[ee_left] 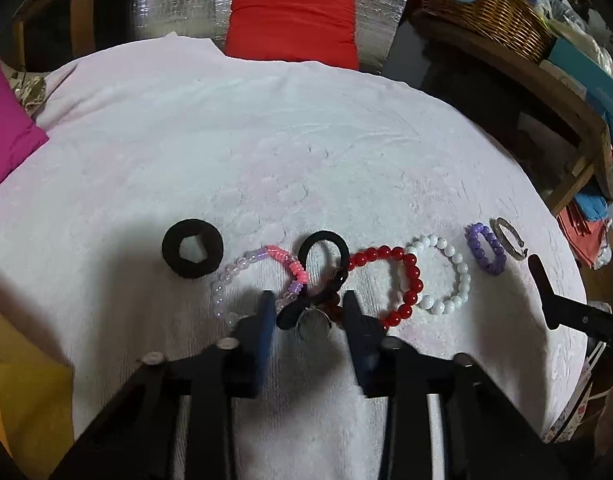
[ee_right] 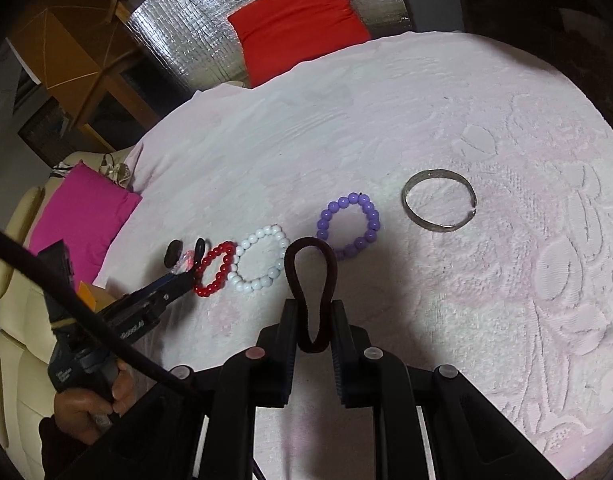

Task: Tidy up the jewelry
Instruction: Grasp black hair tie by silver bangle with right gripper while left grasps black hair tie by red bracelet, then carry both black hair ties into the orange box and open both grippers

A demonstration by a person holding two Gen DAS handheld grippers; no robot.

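Note:
A row of jewelry lies on the pink-white towel (ee_left: pixel 266 140): a thick black scrunchie (ee_left: pixel 192 249), a clear-and-pink bead bracelet (ee_left: pixel 258 276), a thin black hair tie with a round charm (ee_left: pixel 318 280), a red bead bracelet (ee_left: pixel 390 284), a white bead bracelet (ee_left: pixel 442 276), a purple bead bracelet (ee_left: pixel 486 252) and a silver bangle (ee_left: pixel 506 240). My left gripper (ee_left: pixel 309 304) is open around the black hair tie's charm. My right gripper (ee_right: pixel 314 312) is shut on a dark maroon hair tie (ee_right: pixel 312 276), held above the towel near the white (ee_right: pixel 262 260) and purple (ee_right: pixel 350 224) bracelets. The bangle (ee_right: pixel 440 200) lies to the right.
A red cushion (ee_left: pixel 294 20) and silver foil sheet (ee_left: pixel 178 0) lie beyond the towel. A magenta cushion (ee_left: pixel 6 124) sits at the left, a wicker basket (ee_left: pixel 486 12) on a wooden shelf at the right.

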